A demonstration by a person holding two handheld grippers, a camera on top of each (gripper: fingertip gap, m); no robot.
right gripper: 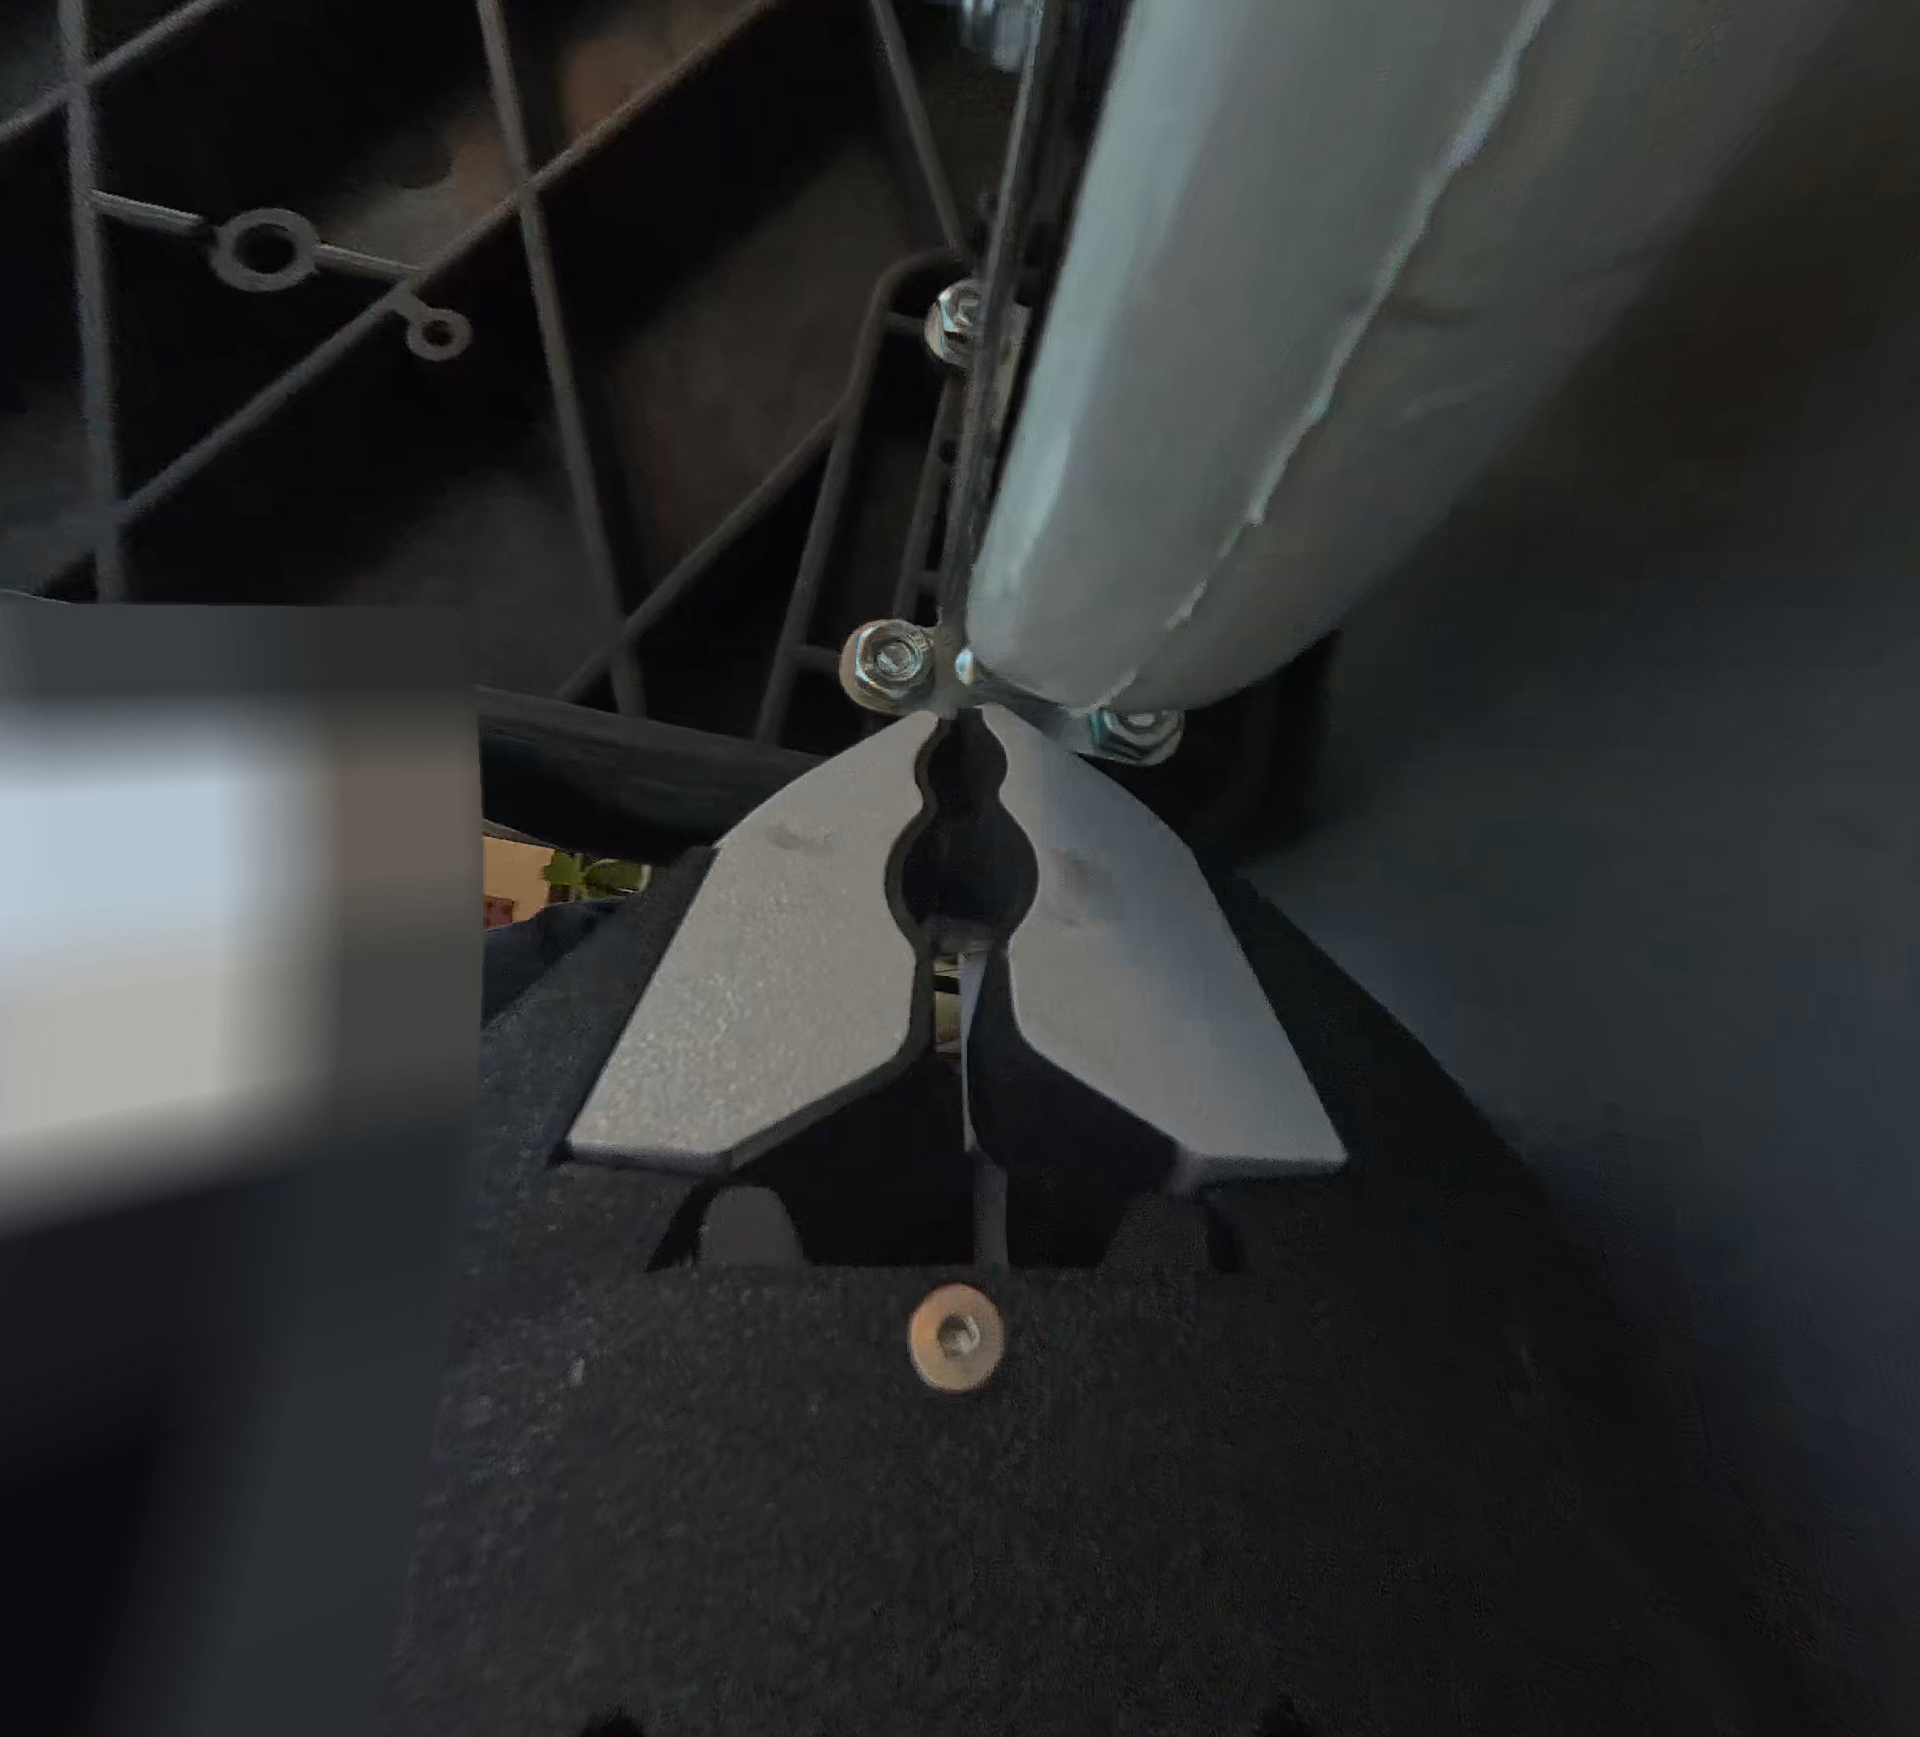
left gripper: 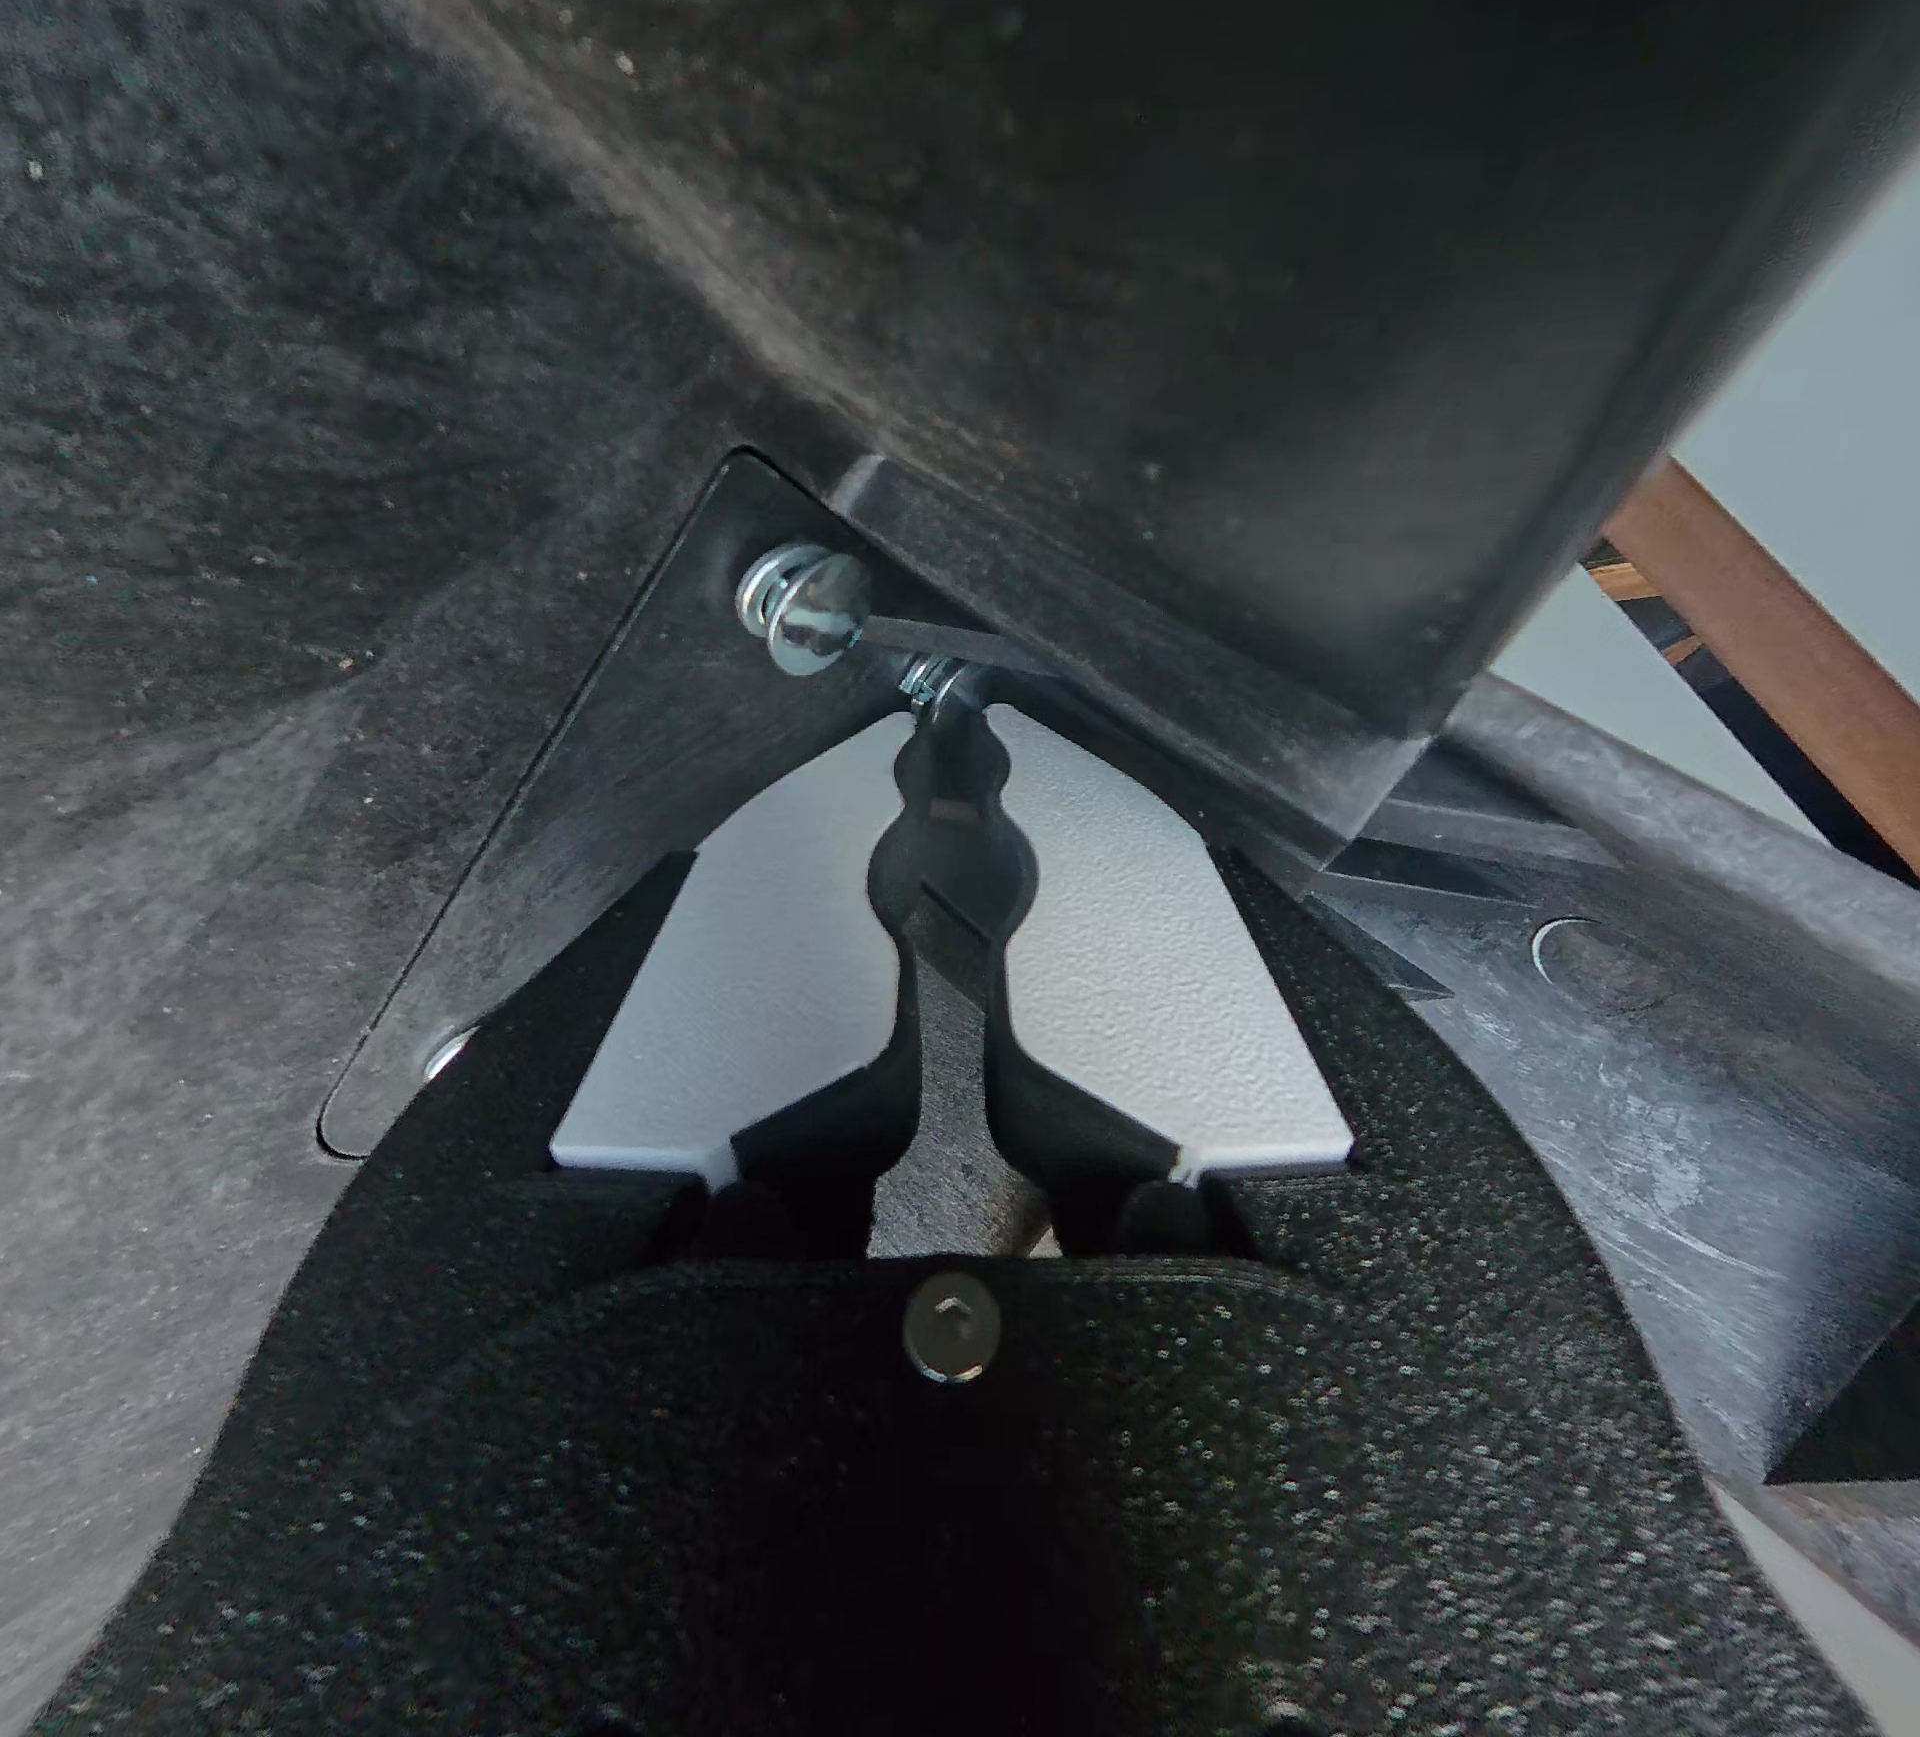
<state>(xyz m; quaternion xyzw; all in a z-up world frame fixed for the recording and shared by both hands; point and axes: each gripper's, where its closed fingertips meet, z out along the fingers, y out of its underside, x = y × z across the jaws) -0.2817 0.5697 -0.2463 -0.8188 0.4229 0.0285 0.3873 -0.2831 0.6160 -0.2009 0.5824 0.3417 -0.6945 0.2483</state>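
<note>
In the left wrist view my left gripper [left gripper: 943, 719] is closed on a small silver bolt [left gripper: 935, 681] that sticks out of a black metal plate [left gripper: 582, 814]. A second silver bolt with washers [left gripper: 800, 612] sits just up and left of it. In the right wrist view my right gripper [right gripper: 961, 726] is shut. Its tips rest against the lower corner of a thin metal plate [right gripper: 1003, 253] at the foot of a grey tube [right gripper: 1195, 337]. A silver nut [right gripper: 888, 661] sits just left of the tips and another nut [right gripper: 1138, 733] just right.
A black box beam [left gripper: 1247, 337] runs over the plate, with dark felt-like fabric [left gripper: 260, 337] to the left and a scuffed black plastic part [left gripper: 1662, 1012] to the right. In the right wrist view a ribbed black plastic underside [right gripper: 416, 181] lies behind, with more nuts [right gripper: 961, 316] up the plate. Some 7 cm of space lies between my two pairs of fingers.
</note>
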